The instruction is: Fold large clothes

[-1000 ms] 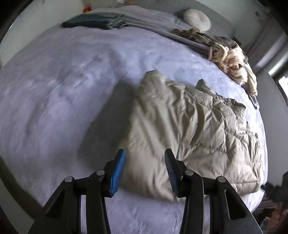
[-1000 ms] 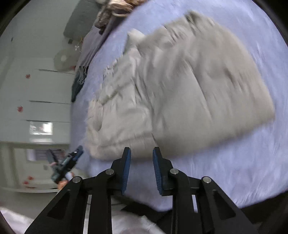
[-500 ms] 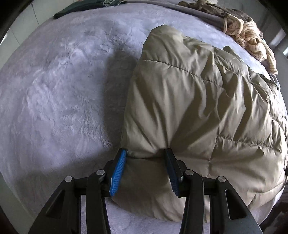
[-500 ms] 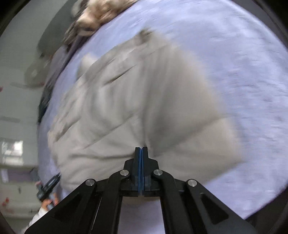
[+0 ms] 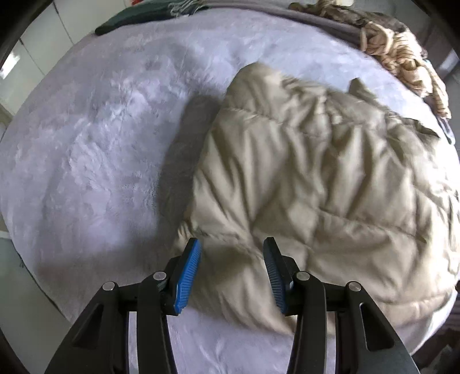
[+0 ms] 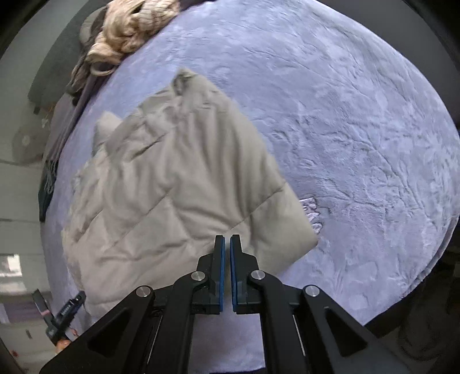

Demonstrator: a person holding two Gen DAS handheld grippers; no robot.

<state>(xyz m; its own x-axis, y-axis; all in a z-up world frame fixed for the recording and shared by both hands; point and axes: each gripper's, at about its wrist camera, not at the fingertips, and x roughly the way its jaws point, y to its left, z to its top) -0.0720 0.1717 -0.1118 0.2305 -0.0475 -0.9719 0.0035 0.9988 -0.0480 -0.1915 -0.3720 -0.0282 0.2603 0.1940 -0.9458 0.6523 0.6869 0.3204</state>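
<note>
A beige quilted puffer jacket (image 5: 316,178) lies folded on the lavender plush bed cover (image 5: 86,143). My left gripper (image 5: 231,253) is open, its blue pads spread just above the jacket's near left corner, holding nothing. In the right wrist view the same jacket (image 6: 172,187) lies ahead. My right gripper (image 6: 227,244) has its jaws almost together with a narrow gap, just above the jacket's near edge; no fabric shows between the pads.
A cream knitted garment (image 5: 402,49) lies heaped at the bed's far right edge, also in the right wrist view (image 6: 129,26). A dark green folded cloth (image 5: 135,17) lies at the far left. The left gripper (image 6: 63,313) shows low left in the right wrist view.
My left gripper was around the jacket's corner and has drawn back, open. My right gripper was fully shut and now shows a slight gap. The jacket lies flatter.
</note>
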